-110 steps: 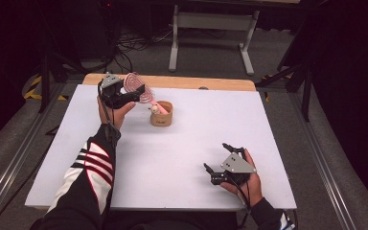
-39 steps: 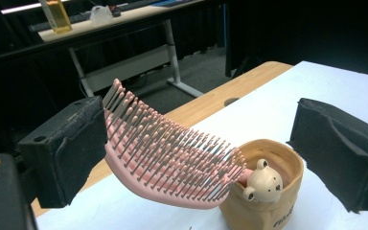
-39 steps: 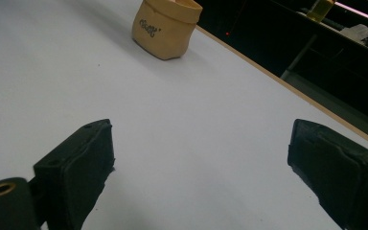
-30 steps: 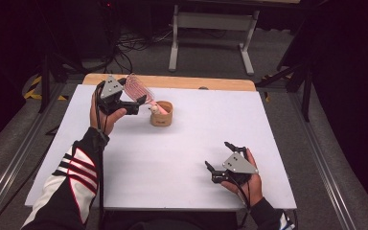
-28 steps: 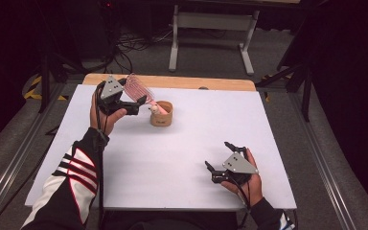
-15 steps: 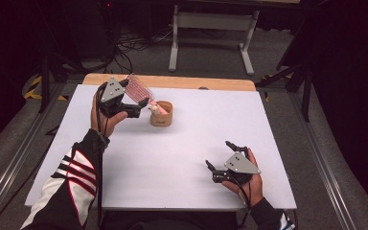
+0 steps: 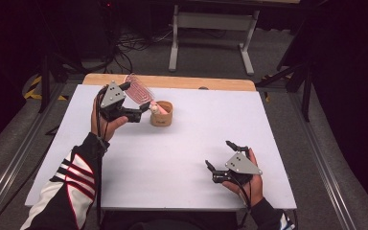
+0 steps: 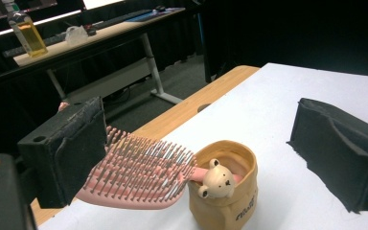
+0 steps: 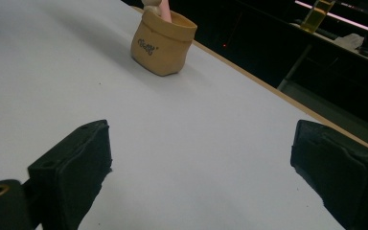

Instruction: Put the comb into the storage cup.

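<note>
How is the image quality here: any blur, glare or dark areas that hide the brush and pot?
High view: even light on the white table, surroundings nearly black, brush small but readable. Left gripper view: brush and pot sharp, the near black pads soft, background dim. Right gripper view: pot slightly soft, table tinted bluish, no glare.
</note>
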